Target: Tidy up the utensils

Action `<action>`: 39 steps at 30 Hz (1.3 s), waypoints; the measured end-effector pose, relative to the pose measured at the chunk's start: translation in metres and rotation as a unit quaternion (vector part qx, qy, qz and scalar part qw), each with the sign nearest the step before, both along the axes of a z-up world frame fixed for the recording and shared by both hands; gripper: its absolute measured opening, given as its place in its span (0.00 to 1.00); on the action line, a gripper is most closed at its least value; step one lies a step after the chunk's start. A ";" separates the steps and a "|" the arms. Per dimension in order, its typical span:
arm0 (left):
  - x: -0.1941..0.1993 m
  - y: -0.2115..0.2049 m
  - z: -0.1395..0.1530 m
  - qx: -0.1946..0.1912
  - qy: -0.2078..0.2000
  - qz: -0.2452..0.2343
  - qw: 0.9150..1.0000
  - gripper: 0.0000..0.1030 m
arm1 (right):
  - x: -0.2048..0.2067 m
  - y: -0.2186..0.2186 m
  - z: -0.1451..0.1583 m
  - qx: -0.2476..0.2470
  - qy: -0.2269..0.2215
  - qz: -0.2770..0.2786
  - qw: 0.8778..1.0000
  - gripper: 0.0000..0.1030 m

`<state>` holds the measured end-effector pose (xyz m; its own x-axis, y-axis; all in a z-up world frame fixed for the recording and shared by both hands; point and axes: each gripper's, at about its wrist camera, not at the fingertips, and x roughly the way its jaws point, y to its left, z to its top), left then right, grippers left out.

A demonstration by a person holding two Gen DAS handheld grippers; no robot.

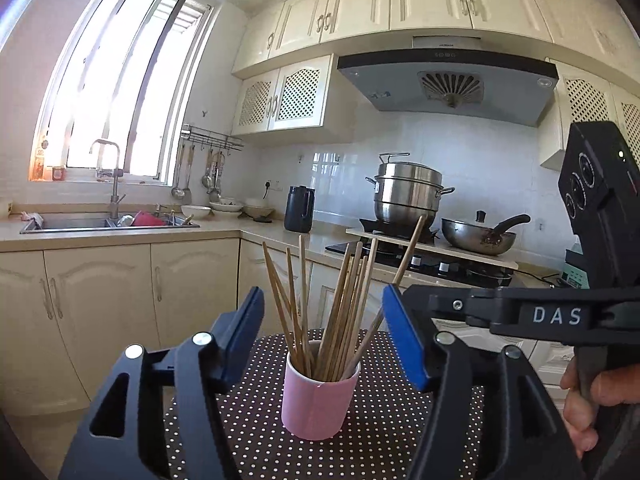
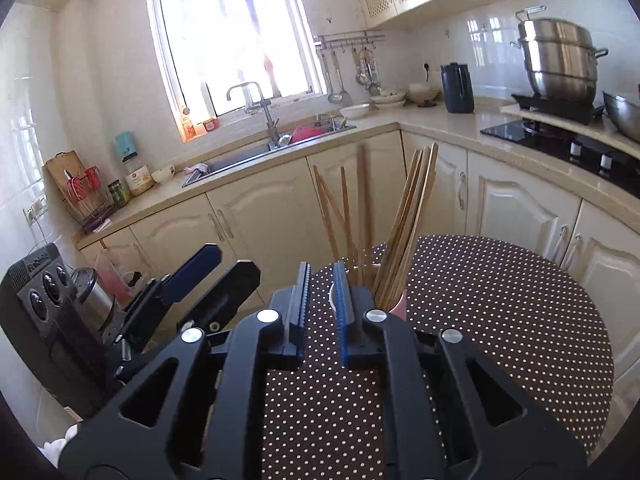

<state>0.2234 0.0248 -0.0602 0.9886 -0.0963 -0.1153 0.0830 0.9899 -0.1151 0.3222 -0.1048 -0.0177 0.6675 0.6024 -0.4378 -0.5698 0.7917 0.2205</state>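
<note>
So the chopsticks (image 1: 320,304) are all standing in the pink cup (image 1: 318,396), fanned out and leaning every which way, tips down inside. The cup sits upright on the polka-dot table (image 1: 384,440), roughly in the middle of the near part of it. I don't see any loose chopsticks on the cloth, though my own grippers block a fair chunk of it.

My left gripper (image 1: 324,336) has its jaws standing wide, blue pads either side of the bundle in the wrist view but not pressing on anything, and nothing is held. My right gripper (image 2: 322,312) is only open a narrow slit, empty too, sitting just short of the cup with the sticks rising behind it.

My read: the loading step looks finished and I'm at the let-go/back-off stage. What's left is probably just tidying, since the sticks splay a lot. If I go back in, I need to come at the bundle gently from the sides and not clip the cup rim, because a tall light cup full of sticks looks easy to tip.
</note>
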 end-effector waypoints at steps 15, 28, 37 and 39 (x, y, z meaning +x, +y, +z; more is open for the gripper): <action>-0.129 -0.018 0.050 0.037 -0.010 0.017 0.999 0.74 | -0.165 -0.030 0.042 -0.016 -0.153 -0.078 0.985 0.58; -0.238 -0.028 0.058 0.050 -0.049 0.045 0.997 0.83 | -0.297 -0.039 0.033 -0.039 -0.260 -0.143 0.954 0.75; -0.291 -0.037 0.063 0.050 -0.074 0.044 0.995 0.86 | -0.340 -0.049 0.027 -0.032 -0.289 -0.156 0.944 0.79; -0.295 -0.039 0.064 0.052 -0.078 0.045 0.995 0.86 | -0.345 -0.050 0.027 -0.034 -0.295 -0.164 0.941 0.80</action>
